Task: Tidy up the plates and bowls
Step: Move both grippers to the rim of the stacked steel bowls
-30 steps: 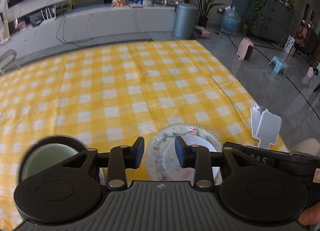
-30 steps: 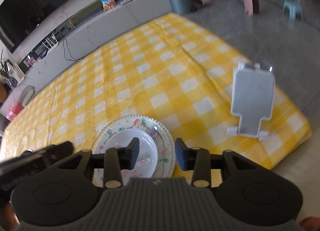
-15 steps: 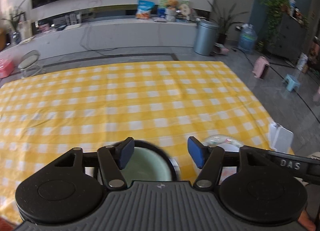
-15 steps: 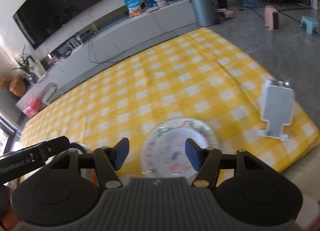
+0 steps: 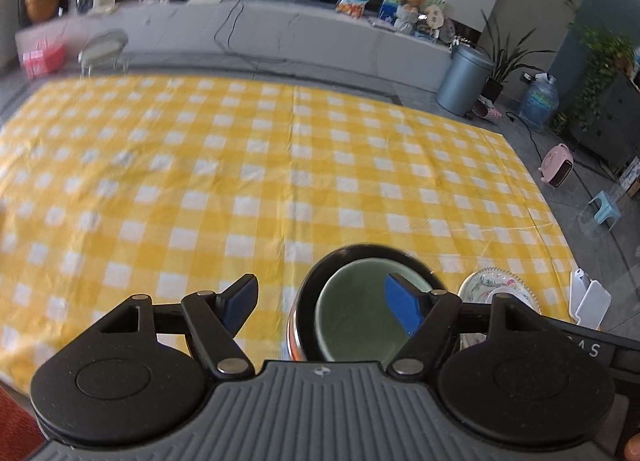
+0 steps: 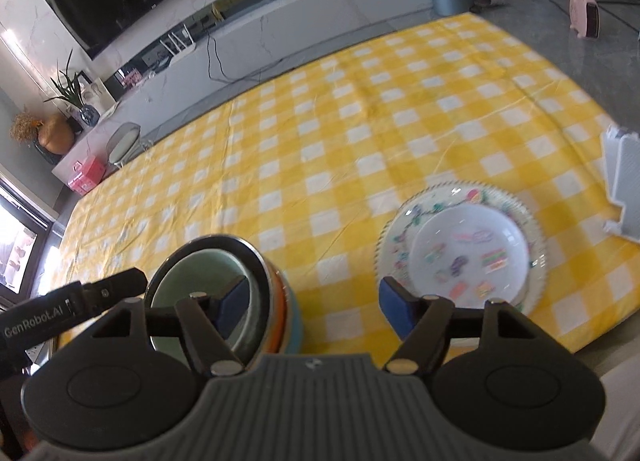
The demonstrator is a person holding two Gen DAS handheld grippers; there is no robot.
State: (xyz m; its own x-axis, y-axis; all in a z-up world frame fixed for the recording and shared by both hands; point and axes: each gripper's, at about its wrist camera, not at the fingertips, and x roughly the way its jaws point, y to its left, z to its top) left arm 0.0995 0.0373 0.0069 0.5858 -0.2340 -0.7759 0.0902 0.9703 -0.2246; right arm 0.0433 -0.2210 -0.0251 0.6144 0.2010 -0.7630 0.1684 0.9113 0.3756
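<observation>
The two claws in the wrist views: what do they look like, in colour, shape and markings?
Both are alike. Each claw, left and right, has a grey ribbed body with a small logo, two round black discs, and black link arms with silver pivot pins. The fingers end in blue ribbed pads. The right view shows the left claw's black side bar with white "GenRobot.AI" lettering.

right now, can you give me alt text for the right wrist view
The right tool, opening and empty, hangs over a yellow checked tablecloth between a stack of bowls and a stack of patterned plates. A white stand sits at the right edge.
</observation>
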